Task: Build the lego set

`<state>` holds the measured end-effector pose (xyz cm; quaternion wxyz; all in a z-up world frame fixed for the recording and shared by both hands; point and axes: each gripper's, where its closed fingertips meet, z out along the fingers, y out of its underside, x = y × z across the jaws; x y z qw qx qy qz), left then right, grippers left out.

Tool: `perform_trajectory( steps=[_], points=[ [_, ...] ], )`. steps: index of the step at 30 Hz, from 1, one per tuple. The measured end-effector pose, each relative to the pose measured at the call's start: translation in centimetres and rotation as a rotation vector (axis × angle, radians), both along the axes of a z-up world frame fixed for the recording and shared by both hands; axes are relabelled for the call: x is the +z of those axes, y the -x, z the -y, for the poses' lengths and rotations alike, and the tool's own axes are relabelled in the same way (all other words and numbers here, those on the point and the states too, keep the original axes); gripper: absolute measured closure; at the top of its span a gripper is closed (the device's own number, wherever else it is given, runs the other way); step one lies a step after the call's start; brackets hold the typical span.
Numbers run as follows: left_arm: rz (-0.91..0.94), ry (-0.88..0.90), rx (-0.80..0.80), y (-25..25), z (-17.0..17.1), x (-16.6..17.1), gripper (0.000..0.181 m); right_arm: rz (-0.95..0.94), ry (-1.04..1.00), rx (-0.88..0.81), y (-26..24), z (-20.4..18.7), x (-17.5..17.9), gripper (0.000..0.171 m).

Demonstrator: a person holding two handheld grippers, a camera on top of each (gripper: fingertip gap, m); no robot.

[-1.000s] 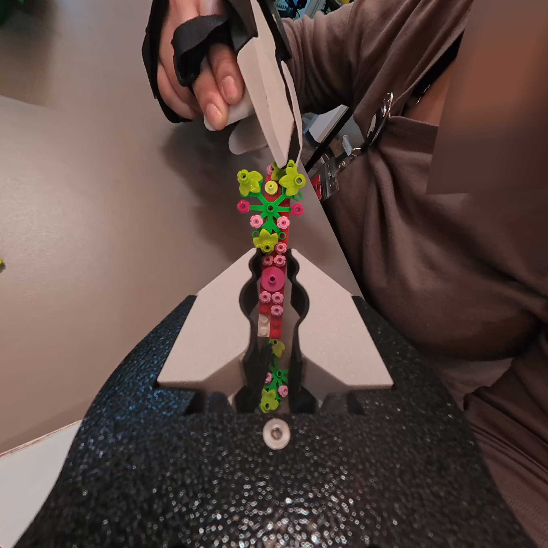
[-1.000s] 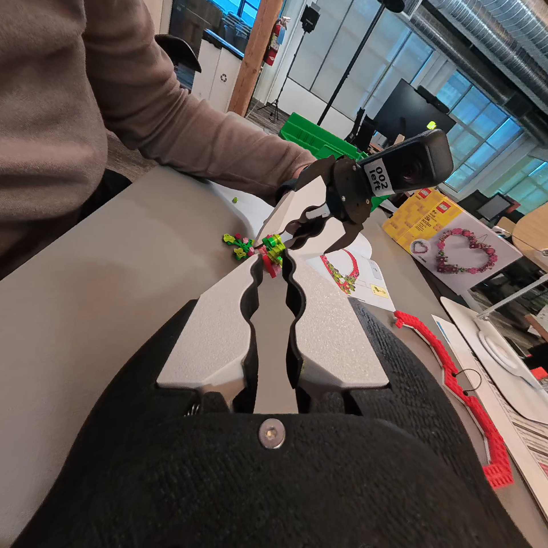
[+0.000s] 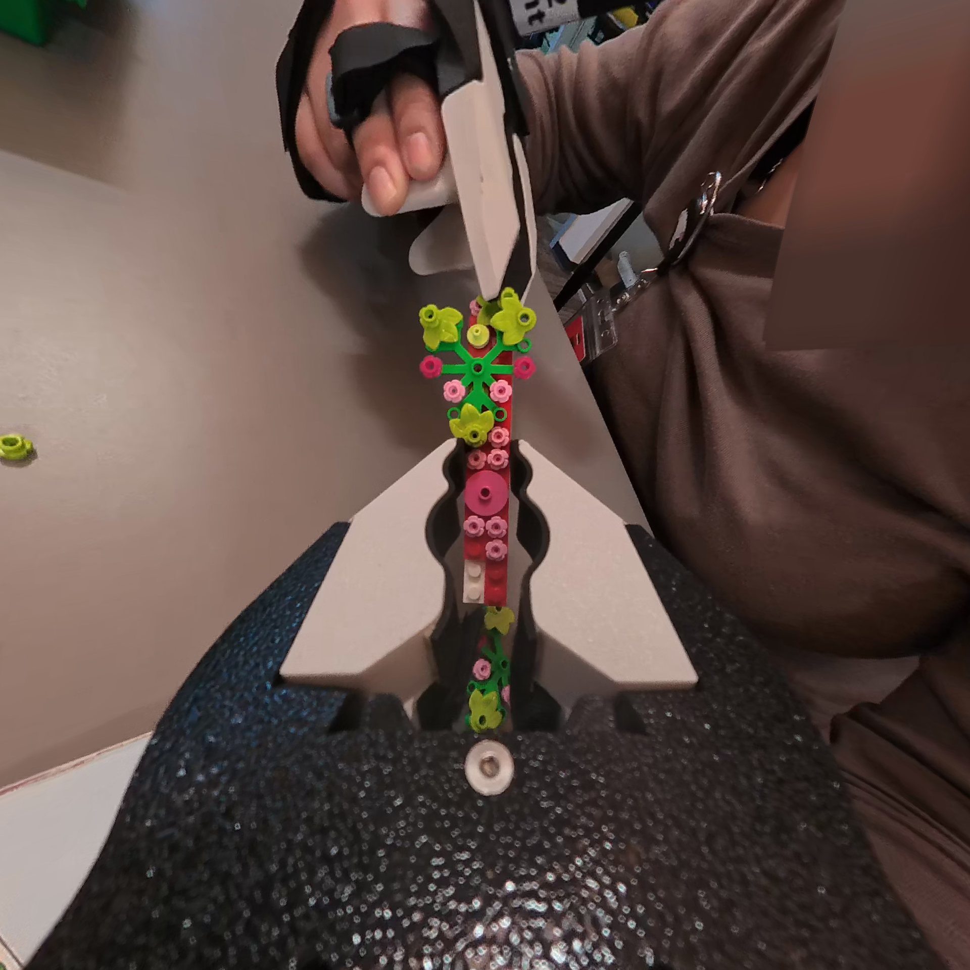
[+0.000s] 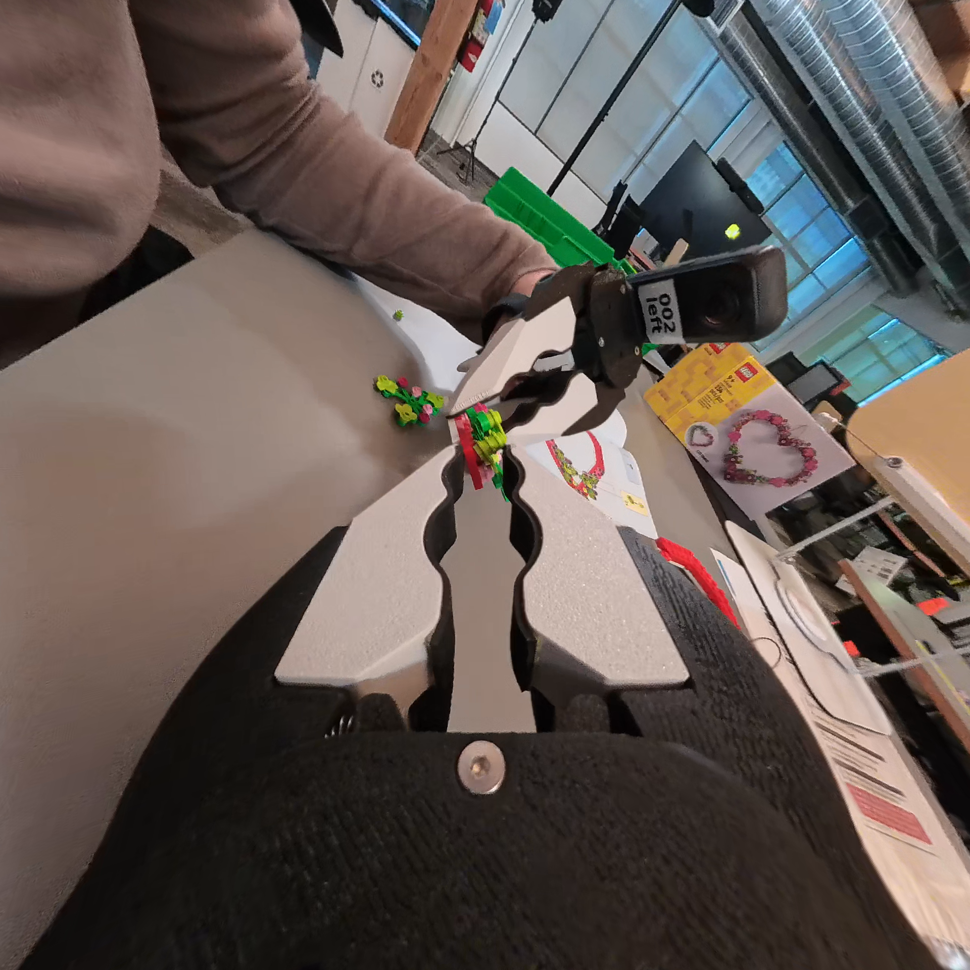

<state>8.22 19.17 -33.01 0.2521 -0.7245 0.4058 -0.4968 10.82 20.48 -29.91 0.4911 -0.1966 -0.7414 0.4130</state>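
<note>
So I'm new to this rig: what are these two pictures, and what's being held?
Each picture comes from a camera riding on a hand-held gripper, looking out along its jaws; a person holds one in each hand. In the left wrist view, the left gripper is clamped on a red Lego strip covered in pink flowers and green leaves. The right gripper meets the strip's far end from above. The right wrist view shows the same meeting from the other side. On the table lie a loose flower cluster, the set's box, an instruction sheet and another red piece.

Red lego strip [image 3: 487, 525] lower end hidden btwn left gripper [image 3: 485, 451] fingers; red arc [image 4: 698, 582] partly occluded.
</note>
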Motion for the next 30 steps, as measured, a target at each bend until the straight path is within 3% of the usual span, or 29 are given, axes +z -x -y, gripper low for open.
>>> perform_trajectory(
  steps=[30],
  points=[
    [-0.018,0.021,0.003,0.02,0.13,-0.33,0.168,0.023,-0.086,-0.017,0.02,0.11,-0.45,0.164]
  ],
)
